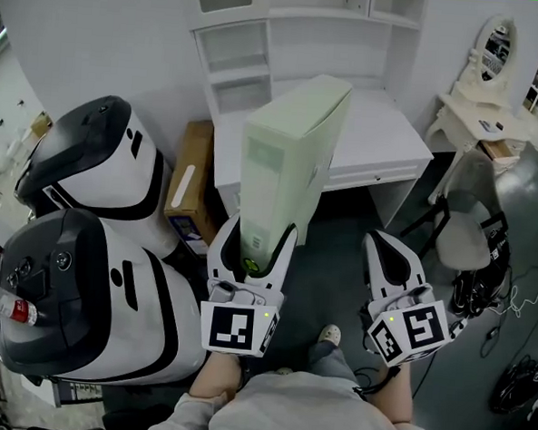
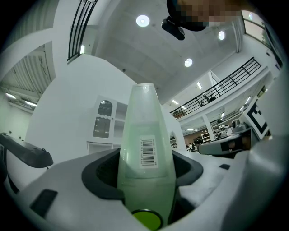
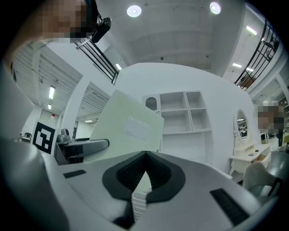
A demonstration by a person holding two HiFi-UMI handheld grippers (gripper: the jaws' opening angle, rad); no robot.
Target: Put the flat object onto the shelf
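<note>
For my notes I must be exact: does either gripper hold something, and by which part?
The left gripper clamps the pale green flat box at its lower end. The right gripper holds nothing; its jaws are together.

Two tongs (image 1: 257,232) (image 1: 383,244), one flat box (image 1: 286,156), two robots (image 1: 91,158) (image 1: 91,308), one shelf (image 1: 235,64).

Two bulky white-and-black machines fill the left of the head view: the upper machine (image 1: 90,167) and the lower machine (image 1: 90,317). A brown cardboard box (image 1: 191,182) stands upright just right of the upper one, beside a white desk (image 1: 387,140). At upper right stands a vanity table (image 1: 475,118) with an oval mirror (image 1: 498,46), a pale chair (image 1: 463,238) below it, and cables (image 1: 523,302) at the right edge.
</note>
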